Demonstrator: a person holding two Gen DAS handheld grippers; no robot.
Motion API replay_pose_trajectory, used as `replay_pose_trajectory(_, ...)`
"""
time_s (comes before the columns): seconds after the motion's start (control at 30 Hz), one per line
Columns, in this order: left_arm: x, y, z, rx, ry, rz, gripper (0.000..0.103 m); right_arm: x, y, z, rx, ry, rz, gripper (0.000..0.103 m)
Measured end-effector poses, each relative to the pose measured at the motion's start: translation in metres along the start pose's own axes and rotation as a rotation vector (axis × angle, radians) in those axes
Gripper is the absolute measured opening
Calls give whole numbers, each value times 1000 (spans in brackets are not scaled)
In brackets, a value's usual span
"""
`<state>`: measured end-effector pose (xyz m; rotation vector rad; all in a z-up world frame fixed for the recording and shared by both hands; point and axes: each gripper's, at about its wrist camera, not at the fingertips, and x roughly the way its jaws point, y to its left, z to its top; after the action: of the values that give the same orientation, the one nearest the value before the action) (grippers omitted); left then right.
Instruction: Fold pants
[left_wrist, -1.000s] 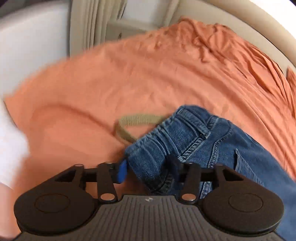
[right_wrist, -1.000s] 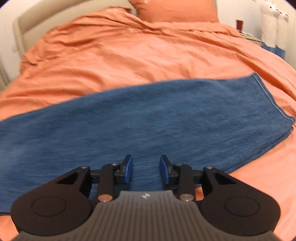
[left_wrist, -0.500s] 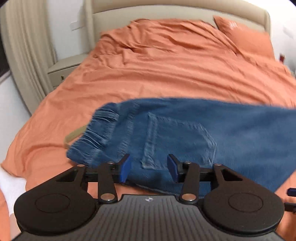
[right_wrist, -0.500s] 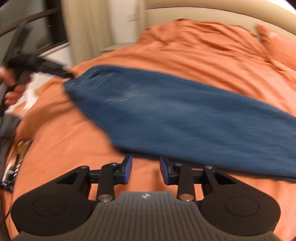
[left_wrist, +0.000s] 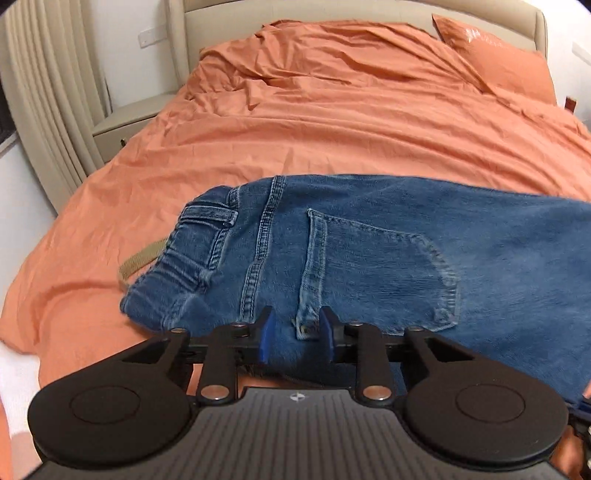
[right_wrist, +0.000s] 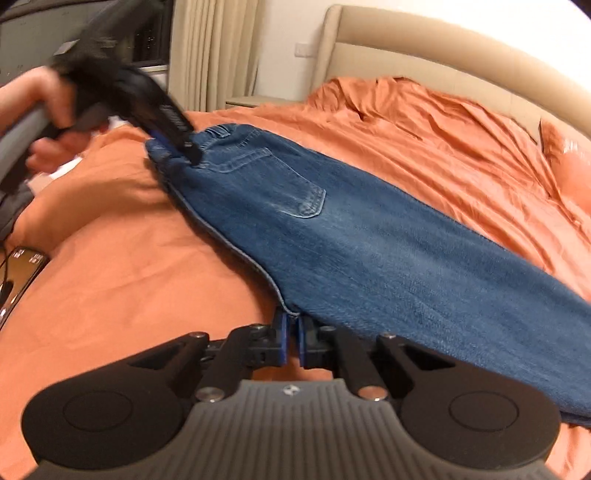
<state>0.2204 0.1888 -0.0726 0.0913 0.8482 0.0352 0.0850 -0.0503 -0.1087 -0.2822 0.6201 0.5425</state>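
A pair of blue denim pants (left_wrist: 369, 254) lies stretched across the rumpled orange duvet (left_wrist: 332, 122) of a bed with a padded beige headboard (right_wrist: 424, 48), back pocket up. The left gripper (left_wrist: 295, 334) sits over the near edge by the waistband, its blue-padded jaws closing with denim between them. The right gripper (right_wrist: 291, 338) has its jaws pinched together on the hem-side edge of the pants. A tan woven belt (left_wrist: 142, 260) pokes out beside the waistband. A dark phone (right_wrist: 18, 273) lies on the duvet at the left, with an orange pillow (left_wrist: 495, 59) by the headboard and beige curtains (left_wrist: 48, 103) beyond.
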Motion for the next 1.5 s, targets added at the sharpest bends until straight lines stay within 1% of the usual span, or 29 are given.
replay_pose_trajectory(0.03, 7, -2, 1, 18, 13, 11, 29, 2, 1, -4, 5, 13, -3, 1)
replay_pose_trajectory(0.1, 23, -4, 1, 53, 36, 64, 22, 13, 5, -14, 7, 57, -4, 1)
replay_pose_trajectory(0.13, 31, -4, 1, 61, 51, 99, 22, 17, 6, -18, 14, 65, -6, 1)
replay_pose_trajectory(0.17, 37, -3, 1, 68, 56, 113, 23, 20, 6, -20, 20, 68, -7, 1)
replay_pose_trajectory(0.2, 44, -2, 2, 71, 59, 126, 27, 22, 6, -21, 23, 70, -6, 1)
replay_pose_trajectory(0.27, 54, -2, 3, 61, 75, 139, 28, 25, 5, -21, 33, 72, -3, 1)
replay_pose_trajectory(0.37, 58, -7, 11, 66, 88, 170, 28, 25, 5, -21, 36, 70, -2, 1)
replay_pose_trajectory(0.4, 57, -7, 13, 58, 93, 178, 28, 25, 4, -21, 44, 68, 0, 2)
replay_pose_trajectory(0.43, 53, -8, 17, 50, 93, 186, 28, 21, 3, -22, 52, 65, 3, 5)
replay_pose_trajectory(0.5, 40, -11, 20, 56, 68, 201, 28, 16, -4, -20, 78, 59, 14, 7)
replay_pose_trajectory(0.53, 31, -14, 21, 61, 47, 204, 28, 11, -7, -21, 96, 54, 19, 14)
replay_pose_trajectory(0.57, 22, -17, 22, 67, 27, 201, 31, 5, -13, -21, 119, 46, 22, 20)
replay_pose_trajectory(0.6, 13, -22, 23, 73, 10, 195, 33, 0, -20, -21, 139, 39, 20, 20)
replay_pose_trajectory(0.7, -11, -44, 27, 108, -32, 175, 35, -20, -42, -24, 207, 21, 11, 21)
replay_pose_trajectory(0.73, -18, -53, 29, 121, -47, 175, 36, -27, -53, -25, 232, 18, 6, 21)
replay_pose_trajectory(0.77, -23, -61, 31, 130, -57, 157, 36, -33, -64, -27, 255, 13, -3, 22)
replay_pose_trajectory(0.8, -28, -69, 34, 137, -58, 108, 36, -40, -77, -29, 282, 8, -15, 23)
replay_pose_trajectory(0.83, -30, -77, 37, 135, -48, 65, 36, -47, -91, -31, 309, 6, -30, 28)
replay_pose_trajectory(0.87, -31, -85, 42, 128, -35, 44, 36, -56, -106, -33, 337, 2, -47, 32)
replay_pose_trajectory(0.9, -33, -93, 45, 131, -34, 31, 36, -64, -123, -36, 365, -3, -64, 32)
replay_pose_trajectory(1.0, -35, -125, 52, 180, -57, -2, 36, -90, -179, -46, 464, -11, -155, 34)
replay_pose_trajectory(1.1, -29, -155, 59, 194, -56, -59, 36, -117, -247, -65, 621, -19, -253, 37)
replay_pose_trajectory(1.27, -8, -205, 66, 223, -41, -143, 36, -165, -353, -115, 881, -58, -438, 38)
replay_pose_trajectory(1.3, -4, -214, 68, 225, -36, -159, 36, -174, -373, -127, 943, -71, -456, 38)
replay_pose_trajectory(1.4, 8, -244, 75, 245, -28, -187, 36, -195, -426, -169, 1143, -115, -487, 42)
replay_pose_trajectory(1.5, 29, -271, 85, 262, -10, -186, 36, -200, -468, -211, 1335, -142, -462, 45)
